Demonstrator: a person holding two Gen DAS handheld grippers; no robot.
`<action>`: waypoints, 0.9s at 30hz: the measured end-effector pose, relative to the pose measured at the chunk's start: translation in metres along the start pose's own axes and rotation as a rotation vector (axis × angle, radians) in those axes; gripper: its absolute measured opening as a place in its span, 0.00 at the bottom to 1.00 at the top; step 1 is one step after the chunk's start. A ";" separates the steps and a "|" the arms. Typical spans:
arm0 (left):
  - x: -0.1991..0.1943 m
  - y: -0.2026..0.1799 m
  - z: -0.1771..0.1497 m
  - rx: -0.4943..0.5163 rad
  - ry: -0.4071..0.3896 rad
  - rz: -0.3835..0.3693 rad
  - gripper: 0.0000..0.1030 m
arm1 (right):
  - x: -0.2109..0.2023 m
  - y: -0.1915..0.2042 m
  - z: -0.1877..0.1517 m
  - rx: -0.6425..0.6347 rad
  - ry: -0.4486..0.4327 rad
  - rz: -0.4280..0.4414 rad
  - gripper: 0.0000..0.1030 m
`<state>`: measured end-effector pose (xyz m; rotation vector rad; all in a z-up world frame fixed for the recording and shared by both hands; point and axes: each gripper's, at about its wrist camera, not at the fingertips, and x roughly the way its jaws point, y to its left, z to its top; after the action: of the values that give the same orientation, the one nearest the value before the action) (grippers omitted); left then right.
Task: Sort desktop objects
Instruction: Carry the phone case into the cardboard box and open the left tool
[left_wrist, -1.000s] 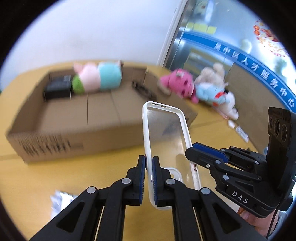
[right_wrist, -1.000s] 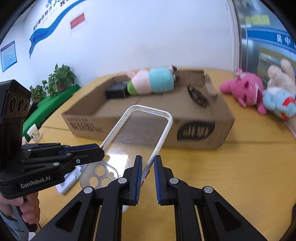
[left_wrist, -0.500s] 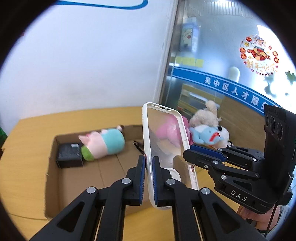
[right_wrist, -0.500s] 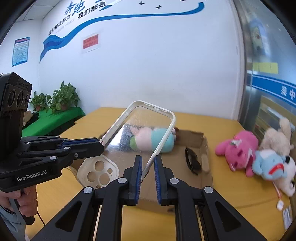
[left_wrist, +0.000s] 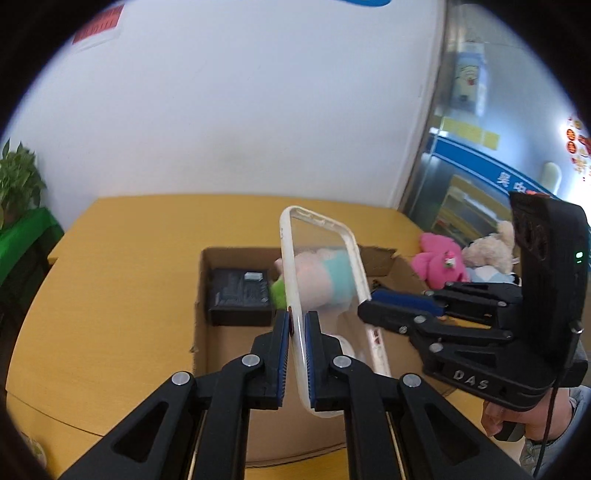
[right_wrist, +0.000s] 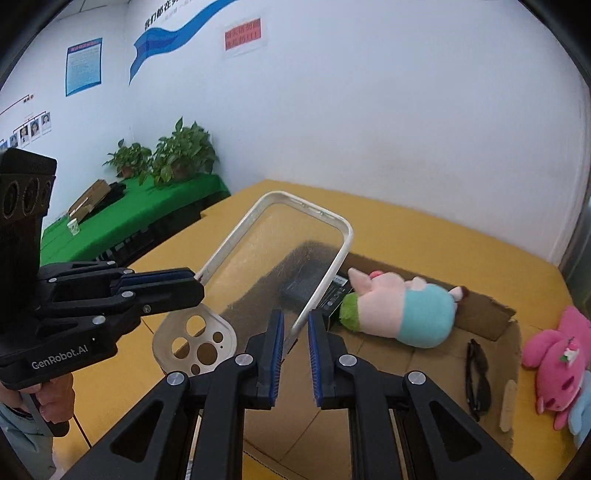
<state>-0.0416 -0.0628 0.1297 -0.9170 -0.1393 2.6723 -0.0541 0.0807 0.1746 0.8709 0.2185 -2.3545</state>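
Clear white-rimmed phone case (left_wrist: 325, 295), both grippers' jaws clamped on its rims, above cardboard box (right_wrist: 491, 321) holding plush pig (right_wrist: 402, 314).

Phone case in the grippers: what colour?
The phone case has a clear back with an off-white rim and camera surround. Best seen in the right wrist view.

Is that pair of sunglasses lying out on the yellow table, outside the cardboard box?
No, the sunglasses lie on the floor of the cardboard box, near its right wall.
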 end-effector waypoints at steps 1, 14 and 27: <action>0.009 0.006 -0.002 -0.004 0.018 0.007 0.07 | 0.014 -0.001 -0.003 0.003 0.029 0.011 0.12; 0.097 0.050 -0.040 -0.067 0.278 0.067 0.00 | 0.161 -0.014 -0.051 0.059 0.377 0.143 0.04; 0.076 0.060 -0.052 -0.079 0.296 0.110 0.01 | 0.189 -0.051 -0.059 0.040 0.548 0.115 0.47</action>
<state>-0.0821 -0.0956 0.0333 -1.3692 -0.1306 2.6066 -0.1663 0.0496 0.0065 1.4952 0.3309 -1.9752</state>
